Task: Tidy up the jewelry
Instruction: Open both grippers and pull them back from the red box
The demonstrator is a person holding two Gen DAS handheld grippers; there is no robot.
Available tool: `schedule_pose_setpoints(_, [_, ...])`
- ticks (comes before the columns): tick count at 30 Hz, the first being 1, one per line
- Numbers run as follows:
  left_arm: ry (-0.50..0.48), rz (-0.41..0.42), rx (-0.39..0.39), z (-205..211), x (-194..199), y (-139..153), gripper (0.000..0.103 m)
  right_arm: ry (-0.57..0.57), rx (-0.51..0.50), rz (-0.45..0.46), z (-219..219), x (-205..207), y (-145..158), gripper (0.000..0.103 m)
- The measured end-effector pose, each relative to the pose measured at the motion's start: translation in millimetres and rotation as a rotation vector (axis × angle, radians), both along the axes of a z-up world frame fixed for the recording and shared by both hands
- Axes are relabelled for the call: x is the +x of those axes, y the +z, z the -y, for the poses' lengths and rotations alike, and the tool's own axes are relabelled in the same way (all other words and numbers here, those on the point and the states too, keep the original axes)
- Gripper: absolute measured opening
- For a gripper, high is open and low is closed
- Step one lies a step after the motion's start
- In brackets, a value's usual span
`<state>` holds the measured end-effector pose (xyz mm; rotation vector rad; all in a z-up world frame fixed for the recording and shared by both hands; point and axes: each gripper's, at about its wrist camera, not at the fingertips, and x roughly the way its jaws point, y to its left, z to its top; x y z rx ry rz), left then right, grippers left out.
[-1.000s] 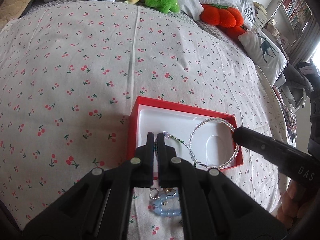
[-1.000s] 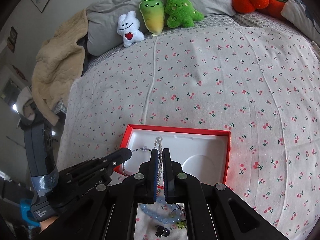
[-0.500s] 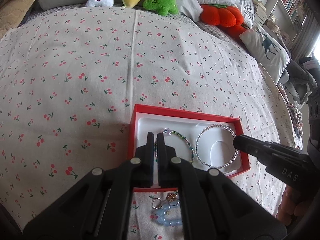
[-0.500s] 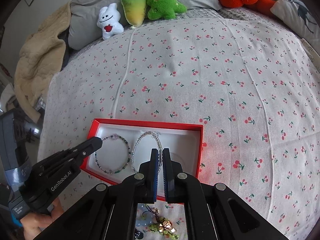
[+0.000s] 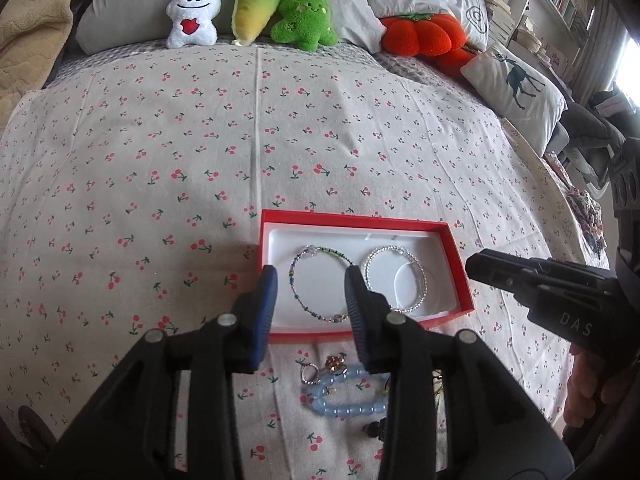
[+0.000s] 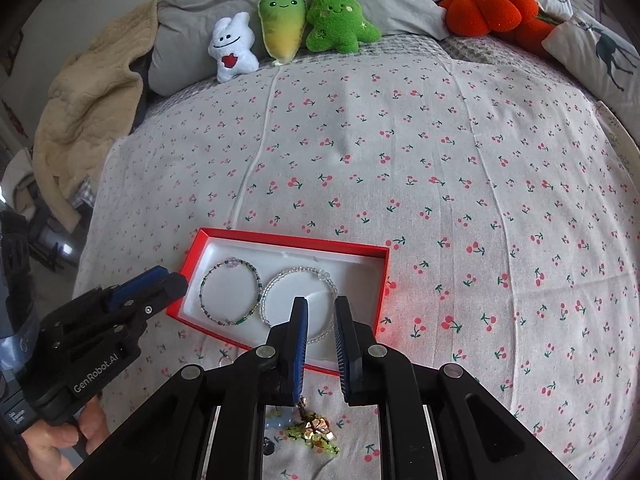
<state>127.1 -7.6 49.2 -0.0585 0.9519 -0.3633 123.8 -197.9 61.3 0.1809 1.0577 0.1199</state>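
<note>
While both hand-held grippers (image 5: 311, 280) gape — bracelets (image 5: 320, 289) boxed.

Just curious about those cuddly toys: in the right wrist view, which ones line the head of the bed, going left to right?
White plush → yellow-green carrot plush → green tree plush → orange pumpkin plush.

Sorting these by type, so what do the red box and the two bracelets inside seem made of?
Red box: matte card, thin straight walls, white liner. Green bracelet: tiny mixed beads, glass or plastic. Clear bracelet: glossy translucent beads, perhaps crystal or acrylic.
</note>
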Motion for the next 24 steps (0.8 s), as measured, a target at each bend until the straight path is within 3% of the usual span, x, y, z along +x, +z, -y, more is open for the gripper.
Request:
schedule_pose_setpoints(4, [0.015,0.014,0.029,-6.2,-15.1,4.1,0.069,0.001,-0.009,0.001,1.4,-14.1,5.9,0.014])
schedule_pose_setpoints(7, [0.036,0.010,0.046,-12.3,-24.6,4.8,0.083,0.000,-0.018,0.000,3.7,-24.3,8.5,0.014])
schedule_pose_setpoints(12, [0.075,-0.025,0.075,-20.5,-39.1,2.7,0.088,0.001,-0.028,0.003,5.0,-41.8,14.6,0.020])
schedule_pose_setpoints(13, [0.084,-0.032,0.082,-22.0,-42.6,2.1,0.090,0.002,-0.030,0.003,4.5,-45.2,16.1,0.027])
schedule_pose_setpoints(16, [0.106,-0.053,0.105,-27.0,-54.1,0.5,0.095,0.003,-0.033,0.023,1.3,-57.0,23.5,0.075])
schedule_pose_setpoints(19, [0.116,-0.070,0.127,-32.1,-67.0,-0.7,0.100,0.010,-0.049,0.064,-3.6,-70.5,34.3,0.080])
schedule_pose_setpoints(21, [0.117,-0.079,0.134,-36.2,-74.0,-1.9,0.100,0.016,-0.052,0.074,-5.7,-78.7,37.3,0.091])
schedule_pose_setpoints(24, [0.115,-0.088,0.141,-44.5,-83.5,-5.4,0.102,0.019,-0.097,0.090,-10.7,-90.6,37.0,0.092])
